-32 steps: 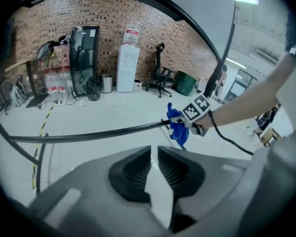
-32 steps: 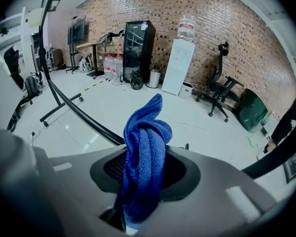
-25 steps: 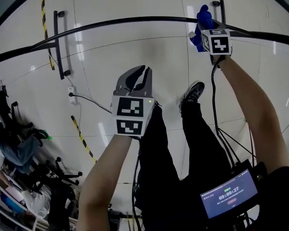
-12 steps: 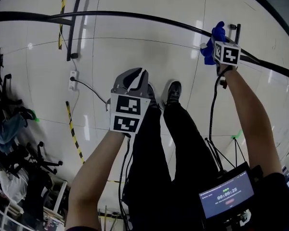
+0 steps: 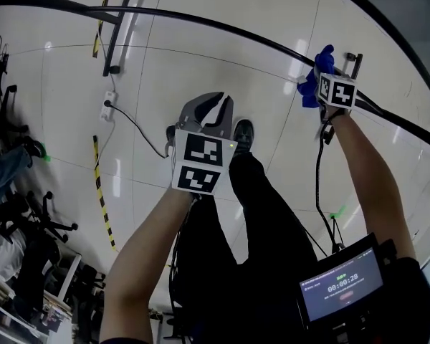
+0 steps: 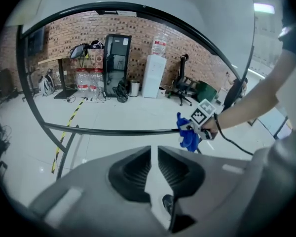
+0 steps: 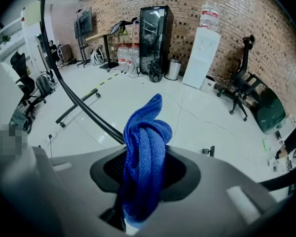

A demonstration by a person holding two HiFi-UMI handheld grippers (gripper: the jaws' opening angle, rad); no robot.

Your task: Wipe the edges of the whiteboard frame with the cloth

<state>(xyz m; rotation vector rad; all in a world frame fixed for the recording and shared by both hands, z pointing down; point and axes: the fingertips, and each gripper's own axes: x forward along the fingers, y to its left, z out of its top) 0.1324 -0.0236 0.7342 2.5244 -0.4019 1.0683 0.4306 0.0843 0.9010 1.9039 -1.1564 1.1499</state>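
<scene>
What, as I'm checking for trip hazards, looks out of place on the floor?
A black cable trails loose across the floor from a white power strip toward the person's shoe, where a foot might catch it. Nothing looks spilled or broken.

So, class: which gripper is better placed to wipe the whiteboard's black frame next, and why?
Right. The right gripper grips the blue woven cloth right at the black metal frame bar; the left gripper is shut, empty, and off the bar.

left gripper (image 5: 212,107) jaws together, right gripper (image 5: 319,74) jaws tight on cloth (image 7: 145,147), both arms (image 5: 154,249) outstretched
</scene>
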